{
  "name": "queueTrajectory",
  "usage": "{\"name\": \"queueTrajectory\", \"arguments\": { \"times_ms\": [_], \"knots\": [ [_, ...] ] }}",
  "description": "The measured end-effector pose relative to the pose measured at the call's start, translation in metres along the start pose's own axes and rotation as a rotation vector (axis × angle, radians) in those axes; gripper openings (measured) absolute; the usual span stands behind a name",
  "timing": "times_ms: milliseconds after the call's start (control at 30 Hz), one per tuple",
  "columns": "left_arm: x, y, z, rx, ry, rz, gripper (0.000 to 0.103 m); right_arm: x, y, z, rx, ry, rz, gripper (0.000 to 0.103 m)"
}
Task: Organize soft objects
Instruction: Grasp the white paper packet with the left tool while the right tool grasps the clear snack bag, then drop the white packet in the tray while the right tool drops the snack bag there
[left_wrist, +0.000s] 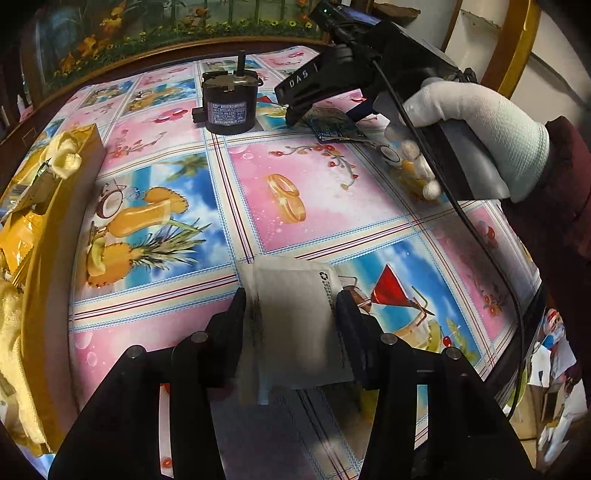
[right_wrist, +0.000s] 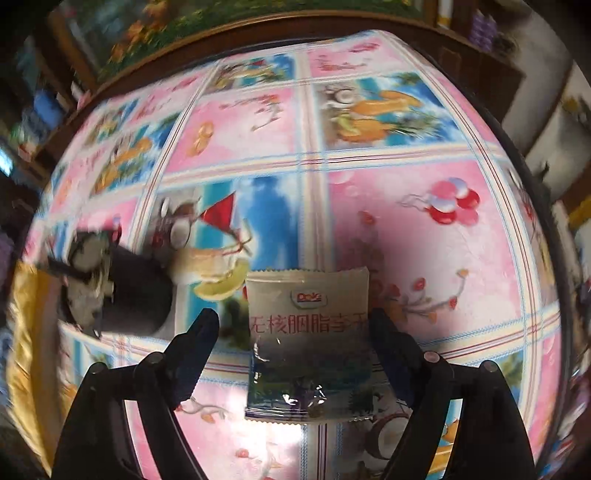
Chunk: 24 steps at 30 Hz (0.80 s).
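Nearest, the left gripper pinches a flat white paper-like sachet between its part-closed jaws. The right gripper stands wide around a glossy crinkled Dole snack packet lying on the surface, pads apparently not pressing. At left, a yellow box already holds yellow cloth. Farther off, a rigid black motor stays out. Sorting looks partway done.

The white pouch is smeared with blur at its near end, while the black motor and yellow box blur at the right-wrist view's left edge.
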<state>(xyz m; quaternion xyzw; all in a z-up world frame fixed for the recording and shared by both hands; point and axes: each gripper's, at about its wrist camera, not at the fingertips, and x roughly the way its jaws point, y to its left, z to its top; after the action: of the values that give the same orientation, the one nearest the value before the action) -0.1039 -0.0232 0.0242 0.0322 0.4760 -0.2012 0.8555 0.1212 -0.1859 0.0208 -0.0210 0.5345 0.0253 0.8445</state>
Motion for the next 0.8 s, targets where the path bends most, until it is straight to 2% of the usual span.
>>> {"name": "queueTrajectory", "arguments": {
  "times_ms": [67,100,133,167,233,467,600,800],
  "knots": [
    [-0.001,-0.003,-0.003,0.022,-0.01,0.019,0.049,-0.003,0.003,-0.009,-0.039,-0.005,0.004,0.082],
    [0.0,-0.005,-0.004,0.041,-0.017,0.03,0.049,-0.006,0.001,-0.015,-0.045,-0.014,0.014,0.076],
    [0.002,-0.004,-0.003,0.048,-0.022,0.027,0.044,-0.009,0.0,-0.019,-0.053,-0.028,0.012,0.07],
    [0.001,-0.003,-0.003,0.043,-0.024,-0.005,0.039,-0.012,-0.004,-0.025,-0.052,-0.034,0.035,0.069],
    [0.0,0.003,-0.002,0.023,-0.026,-0.035,0.038,-0.019,-0.008,-0.035,-0.041,-0.053,0.07,0.063],
    [-0.025,0.024,-0.004,-0.061,-0.08,-0.067,0.037,-0.038,-0.026,-0.072,0.037,-0.088,0.201,0.061],
    [-0.048,0.045,-0.005,-0.135,-0.121,-0.063,0.037,-0.055,-0.016,-0.084,0.03,-0.107,0.257,0.061],
    [-0.087,0.092,-0.008,-0.239,-0.199,0.009,0.037,-0.082,0.018,-0.086,-0.027,-0.142,0.375,0.061]
  ]
}}
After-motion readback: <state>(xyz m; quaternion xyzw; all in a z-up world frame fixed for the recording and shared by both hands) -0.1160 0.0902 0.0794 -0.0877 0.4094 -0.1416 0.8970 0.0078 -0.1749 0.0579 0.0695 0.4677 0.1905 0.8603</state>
